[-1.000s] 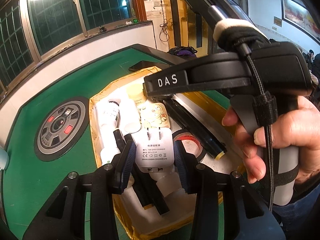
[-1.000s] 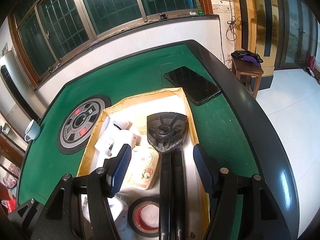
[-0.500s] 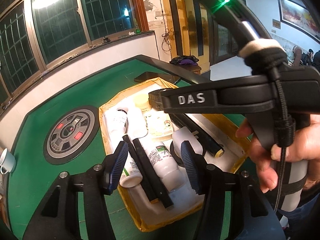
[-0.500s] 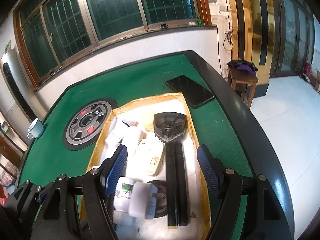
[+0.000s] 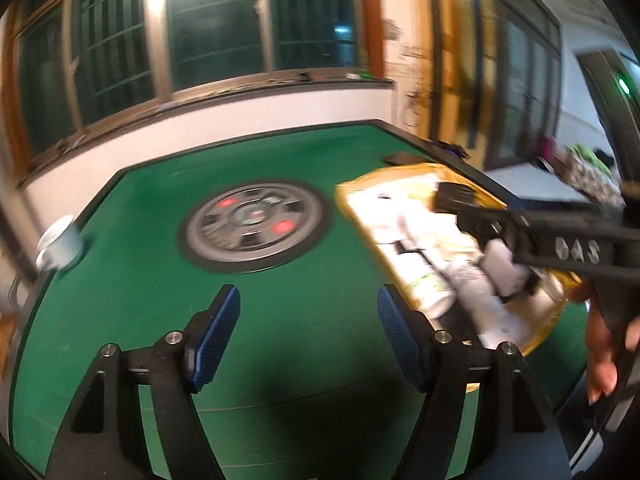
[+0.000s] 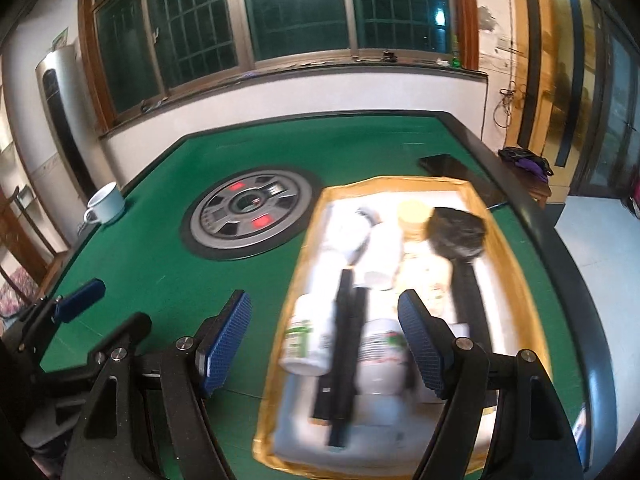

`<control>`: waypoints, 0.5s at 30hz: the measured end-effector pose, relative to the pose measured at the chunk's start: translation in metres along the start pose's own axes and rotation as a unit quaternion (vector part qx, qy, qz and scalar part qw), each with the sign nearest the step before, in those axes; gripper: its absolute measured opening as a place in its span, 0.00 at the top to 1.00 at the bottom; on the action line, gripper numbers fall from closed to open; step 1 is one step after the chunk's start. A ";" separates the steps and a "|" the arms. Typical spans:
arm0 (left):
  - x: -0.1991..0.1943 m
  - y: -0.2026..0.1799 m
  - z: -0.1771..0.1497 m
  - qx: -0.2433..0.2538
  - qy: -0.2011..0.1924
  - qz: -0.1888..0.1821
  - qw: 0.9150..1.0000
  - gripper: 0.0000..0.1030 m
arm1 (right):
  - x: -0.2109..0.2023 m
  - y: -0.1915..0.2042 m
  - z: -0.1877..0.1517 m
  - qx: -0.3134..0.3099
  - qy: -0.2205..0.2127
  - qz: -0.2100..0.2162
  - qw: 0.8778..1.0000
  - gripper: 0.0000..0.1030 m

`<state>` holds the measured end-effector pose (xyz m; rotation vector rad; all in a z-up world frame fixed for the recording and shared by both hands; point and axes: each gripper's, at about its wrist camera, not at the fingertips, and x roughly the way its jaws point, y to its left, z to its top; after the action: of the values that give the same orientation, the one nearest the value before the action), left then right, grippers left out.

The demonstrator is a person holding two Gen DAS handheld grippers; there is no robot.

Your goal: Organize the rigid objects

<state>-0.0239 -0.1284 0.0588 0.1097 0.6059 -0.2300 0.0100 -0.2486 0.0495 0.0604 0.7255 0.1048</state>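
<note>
Left wrist view, blurred: the left tool (image 5: pixel 308 334) hangs open and empty over bare green table (image 5: pixel 132 280), the gold-rimmed tray (image 5: pixel 352 208) of bottles off to its right.

Right wrist view: the right tool (image 6: pixel 324 344) is open and empty above the tray (image 6: pixel 472 190), where white bottles (image 6: pixel 308 336), a black brush (image 6: pixel 458 234) and black sticks (image 6: pixel 344 344) lie packed together. Any further tidying probably needs slow, steady approaches.

Tray (image 6: pixel 504 248) right of the table's round panel (image 6: pixel 248 216) — mug (image 6: pixel 106 202) far left, phone (image 6: pixel 444 164) behind tray.
</note>
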 end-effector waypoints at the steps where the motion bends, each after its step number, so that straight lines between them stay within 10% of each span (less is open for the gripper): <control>1: 0.000 0.009 -0.003 -0.008 0.001 0.004 1.000 0.31 | 0.002 0.006 -0.002 -0.004 0.003 0.003 1.000 0.31; 15: -0.005 0.055 -0.029 -0.034 0.002 0.042 0.999 0.31 | 0.004 0.035 -0.009 -0.027 -0.005 -0.018 0.999 0.31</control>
<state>-0.0303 -0.0695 0.0394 0.0698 0.6109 -0.1283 0.0046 -0.2133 0.0432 -0.0026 0.7135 0.0903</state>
